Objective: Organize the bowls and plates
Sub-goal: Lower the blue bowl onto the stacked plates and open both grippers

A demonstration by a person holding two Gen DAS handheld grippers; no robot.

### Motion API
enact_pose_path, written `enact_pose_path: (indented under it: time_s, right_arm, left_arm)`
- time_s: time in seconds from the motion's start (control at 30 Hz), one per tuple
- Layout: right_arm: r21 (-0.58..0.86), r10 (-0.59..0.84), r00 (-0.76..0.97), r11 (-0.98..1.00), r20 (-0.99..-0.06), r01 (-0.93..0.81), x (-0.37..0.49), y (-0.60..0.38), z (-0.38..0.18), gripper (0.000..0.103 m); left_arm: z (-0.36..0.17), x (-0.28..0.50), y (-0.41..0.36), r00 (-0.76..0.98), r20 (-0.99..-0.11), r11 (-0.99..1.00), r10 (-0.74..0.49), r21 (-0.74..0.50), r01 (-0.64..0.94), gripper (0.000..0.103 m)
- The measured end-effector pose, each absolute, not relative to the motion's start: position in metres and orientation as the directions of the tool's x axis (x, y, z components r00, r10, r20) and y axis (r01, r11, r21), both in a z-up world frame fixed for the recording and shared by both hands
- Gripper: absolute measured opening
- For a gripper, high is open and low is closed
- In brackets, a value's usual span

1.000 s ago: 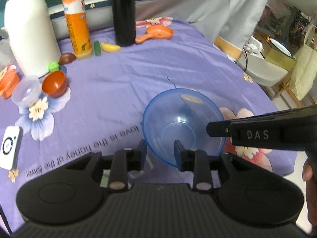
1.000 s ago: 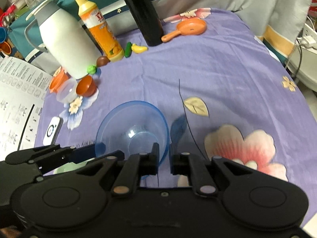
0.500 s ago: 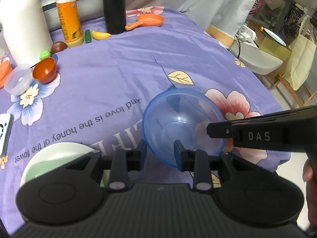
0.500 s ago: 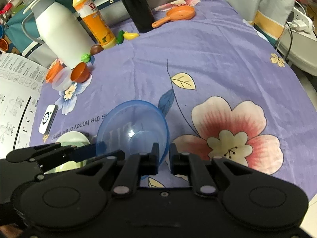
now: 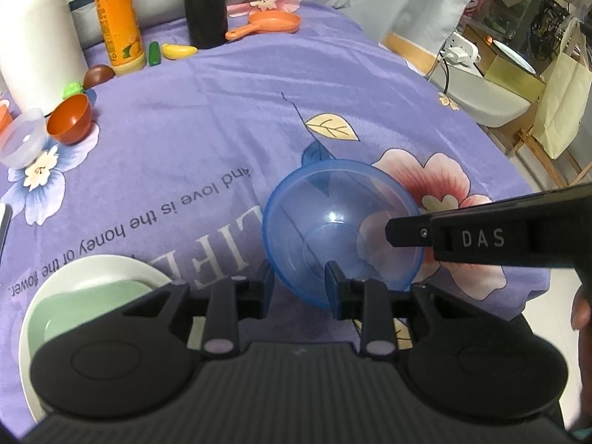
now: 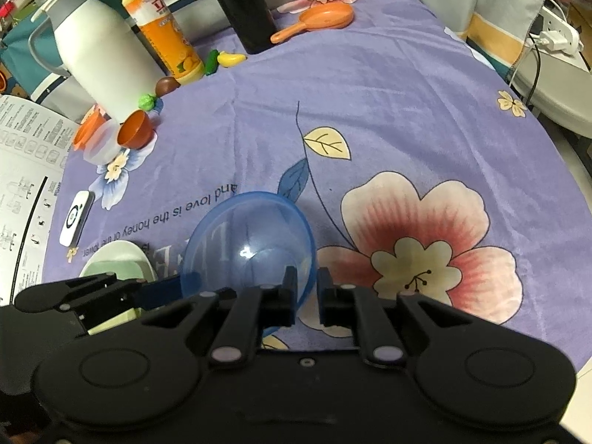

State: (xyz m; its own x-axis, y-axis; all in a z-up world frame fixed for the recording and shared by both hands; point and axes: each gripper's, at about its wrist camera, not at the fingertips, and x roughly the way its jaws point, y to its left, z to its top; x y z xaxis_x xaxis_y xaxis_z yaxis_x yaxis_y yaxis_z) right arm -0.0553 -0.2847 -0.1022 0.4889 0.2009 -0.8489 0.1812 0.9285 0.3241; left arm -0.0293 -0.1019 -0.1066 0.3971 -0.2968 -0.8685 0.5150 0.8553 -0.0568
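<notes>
Blue bowl [image 5: 342, 227], translucent, held off the purple floral cloth [image 5: 229, 118] over the worktop.

Left wrist view:
- Bowl at centre, tipped, mouth facing up and toward 11 o'clock.
- Left gripper [image 5: 299, 283] straddles the near rim at 6 o'clock: one finger outside the wall, the other inside. Fingers moderately apart; whether they actually pinch the wall, cannot tell.
- Right gripper comes in from 3 o'clock, its tip at the bowl's right rim.
- White plate [image 5: 44, 296] at 8 o'clock with a pale green dish [image 5: 92, 310] lying in it, partly hidden by the gripper body.
- Small orange bowl [image 5: 70, 118] and small clear bowl [image 5: 20, 142] touching each other at 10 o'clock, on the cloth.

Right wrist view:
- Right gripper [image 6: 306, 292] has its fingers nearly together, closed onto the bowl's rim at 6 o'clock; wall sits between them.
- Bowl [image 6: 248, 244] just below centre; left gripper at 8 o'clock.
- Plate and green dish at 8 o'clock, close to the bowl.
- Orange and clear bowls at 10 o'clock, well apart from the plate.

Progress, as judged:
- Green dish nested in plate: counts as done.
- Blue bowl in transit, not yet set down; the plate stack looks the likely spot.
- Two small bowls remain ungathered.
- Roughly a third to half through.
</notes>
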Motion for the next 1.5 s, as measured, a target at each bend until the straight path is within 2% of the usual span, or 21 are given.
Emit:
enact_pose_path:
  time_s: [0.17,0.23,0.27,0.3,0.33,0.37,0.4,0.43,0.5,0.57,0.63,1.0,1.5]
  right_arm:
    - [0.316,0.197,0.483,0.931,-0.853,0.18,-0.052,-0.283,-0.106,0.014]
    - [0.319,0.198,0.483,0.931,-0.853,0.18,-0.051,-0.284,-0.107,0.015]
    - [0.322,0.201,0.483,0.929,-0.852,0.182,-0.05,-0.284,-0.107,0.017]
    - [0.328,0.206,0.483,0.927,-0.851,0.183,-0.05,-0.284,-0.107,0.029]
    - [0.334,0.209,0.487,0.924,-0.848,0.185,-0.051,-0.285,-0.107,0.05]
    - [0.334,0.206,0.492,0.924,-0.846,0.188,-0.051,-0.285,-0.106,0.062]
    - [0.327,0.194,0.5,0.925,-0.844,0.193,-0.052,-0.285,-0.104,0.083]
    - [0.319,0.181,0.51,0.927,-0.841,0.196,-0.053,-0.286,-0.102,0.09]
    - [0.314,0.168,0.534,0.929,-0.829,0.194,-0.055,-0.288,-0.096,0.091]
    - [0.321,0.165,0.542,0.924,-0.824,0.206,-0.055,-0.292,-0.091,0.097]
    - [0.329,0.161,0.558,0.919,-0.814,0.215,-0.056,-0.296,-0.087,0.102]
    - [0.342,0.148,0.613,0.915,-0.776,0.212,-0.055,-0.294,-0.061,0.103]
    - [0.338,0.203,0.633,0.936,-0.747,0.098,-0.016,-0.223,-0.032,0.103]
  left_arm:
    - [-0.109,-0.027,-0.101,0.391,-0.869,0.852,-0.302,-0.062,0.52,0.029]
    - [-0.109,-0.026,-0.101,0.393,-0.868,0.85,-0.305,-0.062,0.523,0.035]
    - [-0.108,-0.027,-0.101,0.395,-0.865,0.849,-0.308,-0.063,0.524,0.043]
    - [-0.106,-0.027,-0.1,0.405,-0.86,0.849,-0.312,-0.061,0.524,0.055]
    - [-0.103,-0.029,-0.1,0.416,-0.854,0.85,-0.313,-0.056,0.523,0.062]
    - [-0.1,-0.03,-0.099,0.431,-0.846,0.852,-0.313,-0.049,0.522,0.073]
    - [-0.096,-0.031,-0.099,0.448,-0.838,0.853,-0.313,-0.04,0.521,0.079]
    - [-0.092,-0.031,-0.098,0.463,-0.83,0.854,-0.311,-0.03,0.519,0.082]
    - [-0.085,-0.032,-0.097,0.49,-0.816,0.86,-0.305,-0.016,0.51,0.097]
    - [-0.077,-0.032,-0.094,0.511,-0.802,0.867,-0.307,-0.014,0.498,0.102]
    - [-0.068,-0.031,-0.089,0.522,-0.791,0.871,-0.319,-0.028,0.49,0.103]
    - [-0.046,-0.019,-0.055,0.574,-0.762,0.9,-0.299,-0.024,0.436,0.103]
    - [-0.035,0.01,0.015,0.633,-0.741,0.944,-0.225,-0.004,0.33,0.103]
